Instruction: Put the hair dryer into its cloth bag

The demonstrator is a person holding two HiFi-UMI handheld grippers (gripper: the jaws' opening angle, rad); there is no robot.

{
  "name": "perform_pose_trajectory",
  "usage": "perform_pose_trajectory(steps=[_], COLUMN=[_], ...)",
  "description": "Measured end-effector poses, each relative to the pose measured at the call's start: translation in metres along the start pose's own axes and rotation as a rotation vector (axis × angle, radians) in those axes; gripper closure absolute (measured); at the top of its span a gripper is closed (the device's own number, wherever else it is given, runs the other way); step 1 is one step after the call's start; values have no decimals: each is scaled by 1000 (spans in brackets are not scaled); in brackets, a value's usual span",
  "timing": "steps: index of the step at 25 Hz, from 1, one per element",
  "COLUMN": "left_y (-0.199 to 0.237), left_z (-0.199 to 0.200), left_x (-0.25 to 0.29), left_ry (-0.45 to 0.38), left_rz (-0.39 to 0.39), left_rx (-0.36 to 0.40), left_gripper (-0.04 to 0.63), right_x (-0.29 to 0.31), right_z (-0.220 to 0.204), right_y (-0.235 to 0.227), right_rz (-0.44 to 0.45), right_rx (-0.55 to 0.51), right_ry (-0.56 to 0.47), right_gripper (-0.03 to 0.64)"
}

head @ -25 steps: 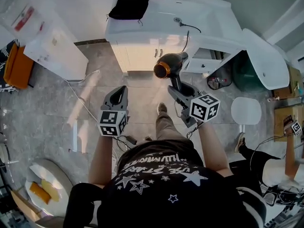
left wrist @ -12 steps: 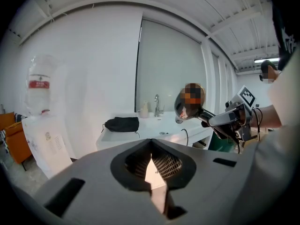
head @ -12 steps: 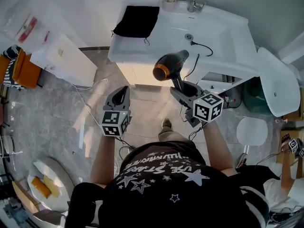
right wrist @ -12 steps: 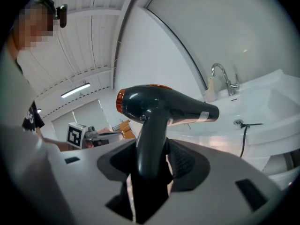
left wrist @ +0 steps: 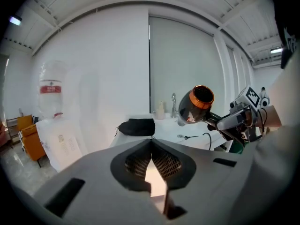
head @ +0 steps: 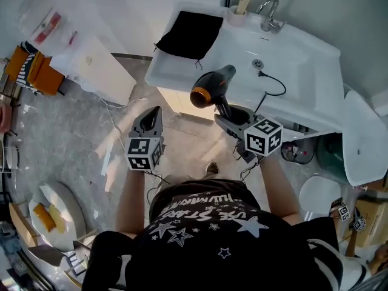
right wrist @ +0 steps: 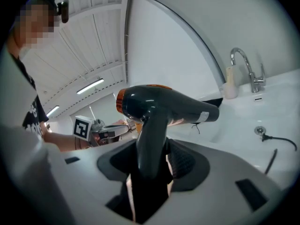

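Bathroom, white sink surface (head: 291, 53) | right tongs (head: 232, 115) clamped on hair dryer (head: 211, 85) handle | left tongs (head: 154, 113) closed, empty | cloth bag (head: 191, 34) flat, ahead of left tongs | likely best: left tongs spread bag mouth before nozzle enters

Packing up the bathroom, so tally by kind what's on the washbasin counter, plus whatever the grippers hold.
Hair dryer: 1
Black cloth bag: 1
Faucet: 1
Cup: 1
Total: 4
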State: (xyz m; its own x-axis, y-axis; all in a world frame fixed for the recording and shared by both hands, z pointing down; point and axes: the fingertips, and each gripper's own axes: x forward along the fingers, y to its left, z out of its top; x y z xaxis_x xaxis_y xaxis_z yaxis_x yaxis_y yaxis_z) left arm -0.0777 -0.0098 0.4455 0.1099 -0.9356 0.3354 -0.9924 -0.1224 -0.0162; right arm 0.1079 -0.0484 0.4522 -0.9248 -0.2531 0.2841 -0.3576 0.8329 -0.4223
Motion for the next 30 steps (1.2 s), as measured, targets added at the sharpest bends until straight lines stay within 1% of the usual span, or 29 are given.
perform_pose_trajectory(steps=[4,8,11,16,17,18,22,26,30], left_y=[19,35,53,98,105,112,139,153,162], left_z=[3,5,6,15,16,16,16,15,16], left_x=[2,14,30,77,88,98,143,183,216], left_ry=[5,-2,11,16,18,25,59,87,101], left_rz=[32,40,12,-36,-51,-67,-108,-152,-182], left_rx=[7,33,49,108,118,127,179,243,287], left_gripper=[584,584,584,583,569,535,525,500,486], right_x=[27,44,57,86,90,94,117,140,157], right_z=[7,8,10,24,25,26,29,28,27], right_y=[4,6,5,-4,-6,-7,-16,-23,-27], right_rz=[63,112,124,175,181,185,191,187,190], right_rx=[-45,-59,-45,9,21,31,35,58,71], right_ry=[43,48,58,70,73,78,109,124,141], right_gripper=[416,416,416,416,416,416,416,416,416])
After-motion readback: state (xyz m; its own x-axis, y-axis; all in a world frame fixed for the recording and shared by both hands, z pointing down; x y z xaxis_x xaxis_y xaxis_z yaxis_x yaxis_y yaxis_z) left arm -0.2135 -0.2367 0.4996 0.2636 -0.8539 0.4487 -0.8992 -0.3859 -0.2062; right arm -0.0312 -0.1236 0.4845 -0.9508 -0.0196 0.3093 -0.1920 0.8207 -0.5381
